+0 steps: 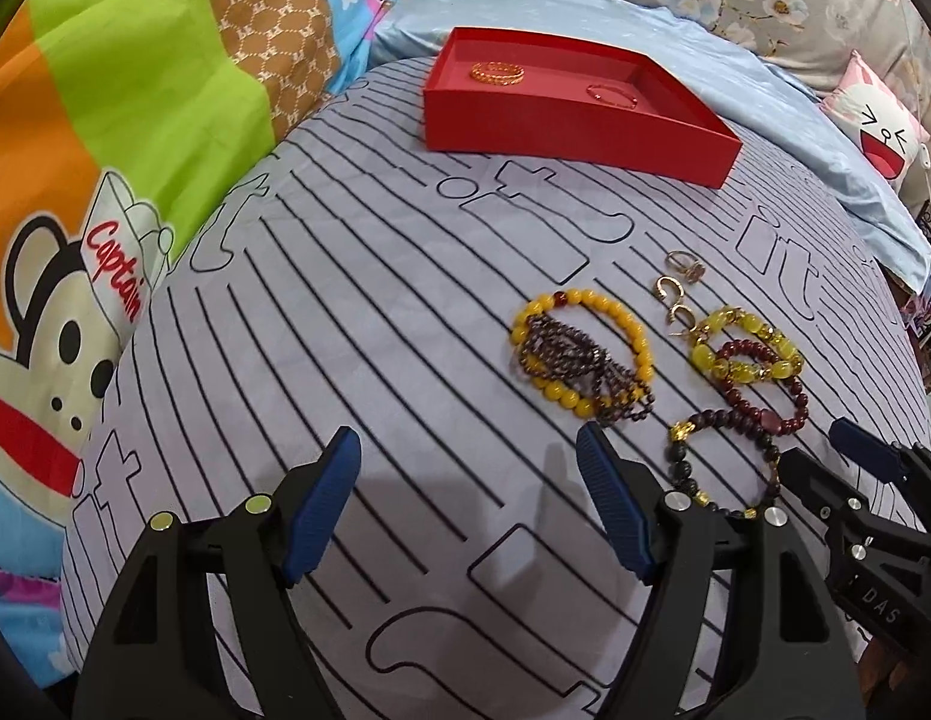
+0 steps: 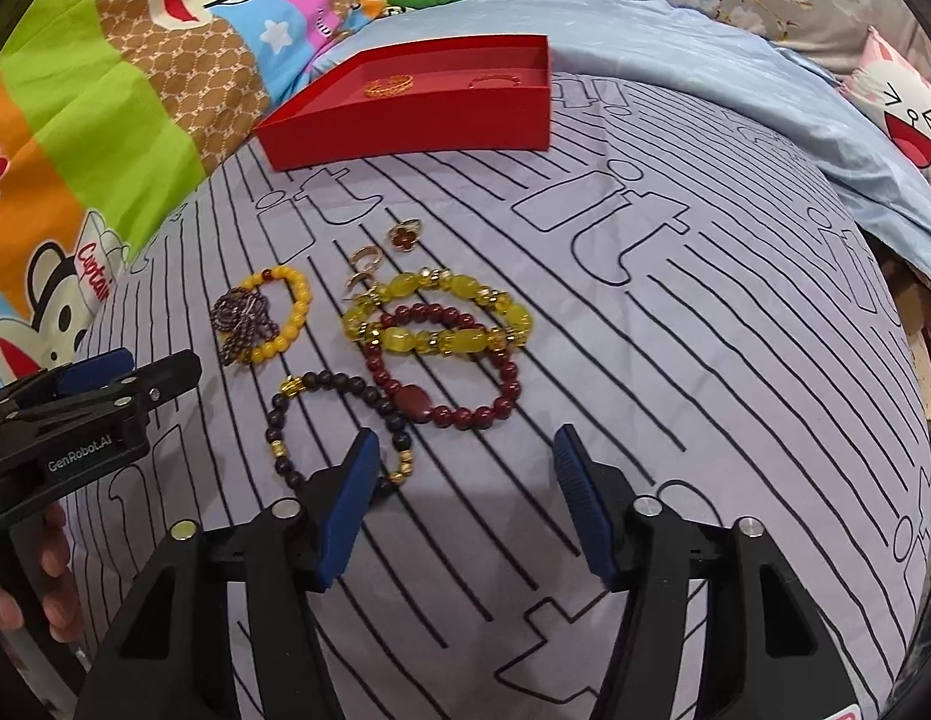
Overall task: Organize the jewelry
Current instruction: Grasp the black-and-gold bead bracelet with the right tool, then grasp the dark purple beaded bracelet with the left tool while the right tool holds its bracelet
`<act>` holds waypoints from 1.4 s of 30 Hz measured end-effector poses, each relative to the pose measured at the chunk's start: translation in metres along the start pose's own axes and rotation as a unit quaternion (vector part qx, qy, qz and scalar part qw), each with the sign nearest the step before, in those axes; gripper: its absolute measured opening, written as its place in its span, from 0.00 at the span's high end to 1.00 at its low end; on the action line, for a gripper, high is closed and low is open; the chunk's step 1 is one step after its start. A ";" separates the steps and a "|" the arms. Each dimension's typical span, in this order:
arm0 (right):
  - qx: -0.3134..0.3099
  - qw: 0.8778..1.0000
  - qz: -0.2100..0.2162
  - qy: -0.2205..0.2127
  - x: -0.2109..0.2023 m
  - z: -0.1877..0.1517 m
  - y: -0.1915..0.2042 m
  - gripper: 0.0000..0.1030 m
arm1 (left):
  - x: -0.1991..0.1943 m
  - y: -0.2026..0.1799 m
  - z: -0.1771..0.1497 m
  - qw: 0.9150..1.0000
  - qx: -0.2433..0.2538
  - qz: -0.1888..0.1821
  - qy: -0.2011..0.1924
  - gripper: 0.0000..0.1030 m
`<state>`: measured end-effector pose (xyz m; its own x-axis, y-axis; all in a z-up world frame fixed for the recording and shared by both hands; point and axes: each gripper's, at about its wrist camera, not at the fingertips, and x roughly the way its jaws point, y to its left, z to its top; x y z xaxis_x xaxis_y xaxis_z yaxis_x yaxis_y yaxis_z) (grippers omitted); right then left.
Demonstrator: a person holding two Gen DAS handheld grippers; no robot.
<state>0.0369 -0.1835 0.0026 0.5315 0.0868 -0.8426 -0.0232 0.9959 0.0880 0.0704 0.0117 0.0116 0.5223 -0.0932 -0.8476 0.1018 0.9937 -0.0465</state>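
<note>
A red box [image 1: 561,132] [image 2: 417,126] sits at the far side of the striped pillow, holding a gold bangle [image 1: 496,72] [image 2: 389,84] and a thin red bracelet [image 1: 612,93]. Nearer lie an orange bead bracelet [image 1: 579,354] [image 2: 285,318] with a dark chain over it, a yellow stone bracelet [image 1: 744,348] [image 2: 441,315], a dark red bead bracelet [image 1: 759,390] [image 2: 453,372], a black bead bracelet [image 1: 723,462] [image 2: 339,426], earrings [image 1: 669,294] [image 2: 363,267] and a clover ring [image 1: 684,264] [image 2: 405,233]. My left gripper [image 1: 468,510] is open, empty, left of the pile. My right gripper [image 2: 465,504] is open, empty, just short of the bracelets.
The striped grey pillow [image 1: 345,312] lies on a bed with a colourful monkey-print blanket [image 1: 105,180] on the left, a light blue sheet [image 1: 765,108] behind, and a pink cat cushion [image 1: 879,126] at the far right.
</note>
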 end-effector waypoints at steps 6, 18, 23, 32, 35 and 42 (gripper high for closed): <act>-0.007 1.000 0.007 0.006 0.005 -0.001 0.008 0.63 | -0.002 0.002 -0.002 1.000 -0.007 -0.002 0.000 0.31; -0.019 1.000 0.010 0.004 0.006 0.000 0.014 0.76 | -0.001 0.000 -0.001 1.000 -0.007 -0.004 0.002 0.31; -0.008 1.000 0.021 0.008 0.003 -0.001 0.012 0.75 | 0.000 -0.002 0.000 1.000 -0.006 -0.005 0.001 0.31; -0.022 1.000 0.008 0.004 0.007 -0.002 0.015 0.89 | 0.001 -0.008 0.001 1.000 0.000 -0.011 0.001 0.32; -0.009 1.000 0.013 0.003 0.006 -0.001 0.008 0.92 | 0.000 -0.011 0.001 1.000 0.002 -0.014 0.001 0.32; 0.006 1.000 0.014 0.003 0.003 -0.003 0.000 0.93 | 0.002 -0.024 0.003 0.999 0.013 -0.042 0.004 0.34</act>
<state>0.0361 -0.1836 -0.0016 0.5252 0.1155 -0.8431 -0.0286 0.9926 0.1181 0.0716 -0.0126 0.0130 0.5041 -0.1758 -0.8455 0.1671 0.9804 -0.1042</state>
